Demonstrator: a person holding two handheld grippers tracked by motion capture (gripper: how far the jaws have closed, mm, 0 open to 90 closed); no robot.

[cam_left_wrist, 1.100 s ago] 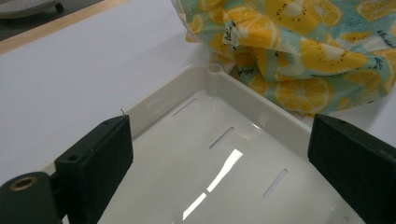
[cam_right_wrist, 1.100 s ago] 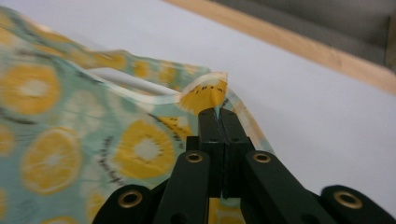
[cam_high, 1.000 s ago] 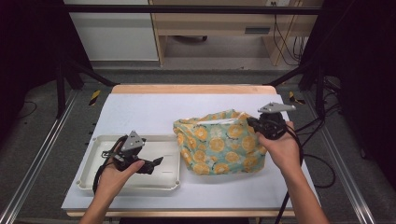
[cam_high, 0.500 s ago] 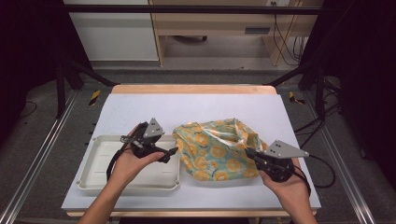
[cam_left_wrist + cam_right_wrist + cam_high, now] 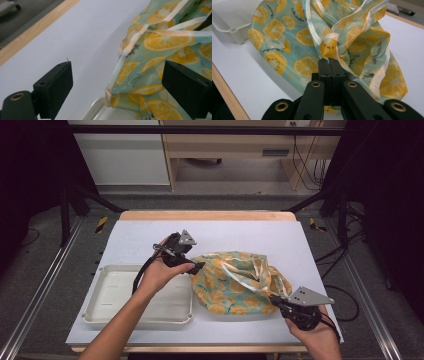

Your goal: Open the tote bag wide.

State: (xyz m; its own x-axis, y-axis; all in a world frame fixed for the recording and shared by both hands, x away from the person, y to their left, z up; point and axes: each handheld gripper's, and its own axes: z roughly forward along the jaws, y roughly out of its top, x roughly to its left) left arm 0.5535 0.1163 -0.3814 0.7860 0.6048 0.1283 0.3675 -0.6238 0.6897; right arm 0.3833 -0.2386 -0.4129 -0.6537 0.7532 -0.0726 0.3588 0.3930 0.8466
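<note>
A fabric bag (image 5: 235, 285) printed with lemon slices on pale green lies slumped at the middle of the white table (image 5: 240, 232). My left gripper (image 5: 192, 265) hovers at the bag's left edge, open. In the left gripper view its jaws (image 5: 117, 75) stand wide, one over bare table and one over the bag (image 5: 160, 42), and neither touches the cloth. My right gripper (image 5: 274, 298) is at the bag's front right corner. The right gripper view shows it (image 5: 328, 62) shut on a bunched fold of the bag (image 5: 287, 37) with a pale strap.
A shallow white tray (image 5: 115, 315) sits at the front left, its right rim touching the bag; its corner is also in view (image 5: 100, 112) (image 5: 229, 20). The wooden table edge (image 5: 205, 215) runs along the far side. Cables trail from both grippers.
My left hand moved right and away from over the tray to the bag's left edge. My right hand came down from the bag's far right to the front right, and the bag sagged flatter.
</note>
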